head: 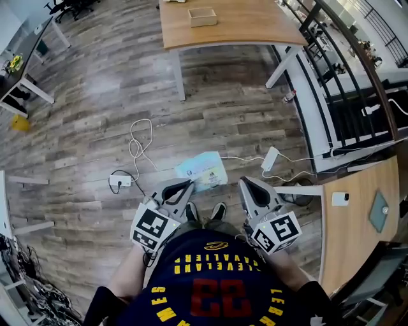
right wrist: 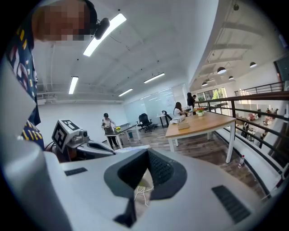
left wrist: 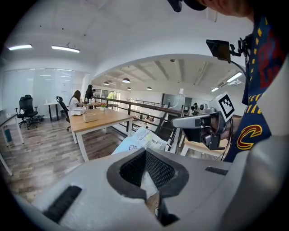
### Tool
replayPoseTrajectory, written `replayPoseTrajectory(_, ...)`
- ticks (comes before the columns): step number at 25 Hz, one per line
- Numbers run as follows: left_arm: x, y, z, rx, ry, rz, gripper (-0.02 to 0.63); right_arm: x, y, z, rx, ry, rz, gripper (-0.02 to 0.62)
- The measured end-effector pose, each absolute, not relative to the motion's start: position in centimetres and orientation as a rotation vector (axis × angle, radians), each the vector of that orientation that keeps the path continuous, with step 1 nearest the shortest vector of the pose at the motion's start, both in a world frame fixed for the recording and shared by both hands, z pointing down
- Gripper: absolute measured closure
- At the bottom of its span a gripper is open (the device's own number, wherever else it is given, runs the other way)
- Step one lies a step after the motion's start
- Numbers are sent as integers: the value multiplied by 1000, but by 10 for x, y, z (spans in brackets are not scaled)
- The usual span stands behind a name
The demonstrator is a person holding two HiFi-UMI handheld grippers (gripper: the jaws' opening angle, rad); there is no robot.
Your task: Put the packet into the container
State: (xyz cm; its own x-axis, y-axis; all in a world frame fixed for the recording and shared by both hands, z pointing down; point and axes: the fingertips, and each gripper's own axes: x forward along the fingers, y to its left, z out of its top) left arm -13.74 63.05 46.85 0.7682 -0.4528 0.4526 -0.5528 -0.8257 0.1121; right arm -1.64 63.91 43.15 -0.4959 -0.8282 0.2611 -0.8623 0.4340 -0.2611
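Where the left tool point(head: 189, 185) grips, the packet point(head: 203, 170) is partly hidden.

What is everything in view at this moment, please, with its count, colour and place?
wooden table: one, light brown, far ahead
container: one, beige open box, on the wooden table
packet: one, pale blue and white, pinched in the left claw
socket block: one, white, on the floor, cable attached
power adapter: one, white, floor at right
side desk: one, light wood, far right
left claw: one, grey, shut on the packet
right claw: one, grey, shut, empty
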Motion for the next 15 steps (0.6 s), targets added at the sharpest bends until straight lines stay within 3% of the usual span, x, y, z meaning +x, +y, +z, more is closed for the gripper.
replayPoseTrajectory(15, -103, 634, 448, 2775, -778, 613, 600, 3, 637, 421, 1365, -2717, 599, 586)
